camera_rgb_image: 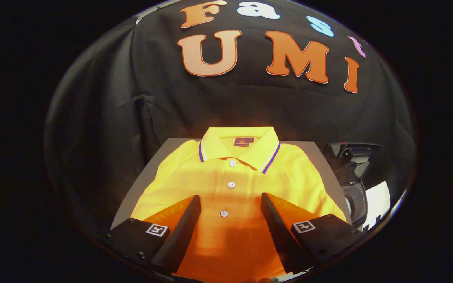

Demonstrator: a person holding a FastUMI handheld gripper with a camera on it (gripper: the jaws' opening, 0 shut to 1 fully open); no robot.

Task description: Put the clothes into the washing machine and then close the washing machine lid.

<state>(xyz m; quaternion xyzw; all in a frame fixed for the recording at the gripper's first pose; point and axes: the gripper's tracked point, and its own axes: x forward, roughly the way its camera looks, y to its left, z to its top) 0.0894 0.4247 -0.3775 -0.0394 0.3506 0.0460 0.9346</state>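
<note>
Gripper [230,204]: fingers spread wide above the shirt, holding nothing.
Shirt [230,184]: yellow polo, lying flat on a grey board [171,147], collar away from the fingers, button placket running between them.
Washing machine [354,184]: just right of the board, lid up.

A grey worktop [163,151] carries a yellow polo shirt [230,196] laid flat, buttoned front up, collar toward the far edge and overlapping it. The shirt covers most of the surface, leaving bare strips at the far left and far right corners. The tool [230,206] hangs wide apart above the shirt's chest.
</note>
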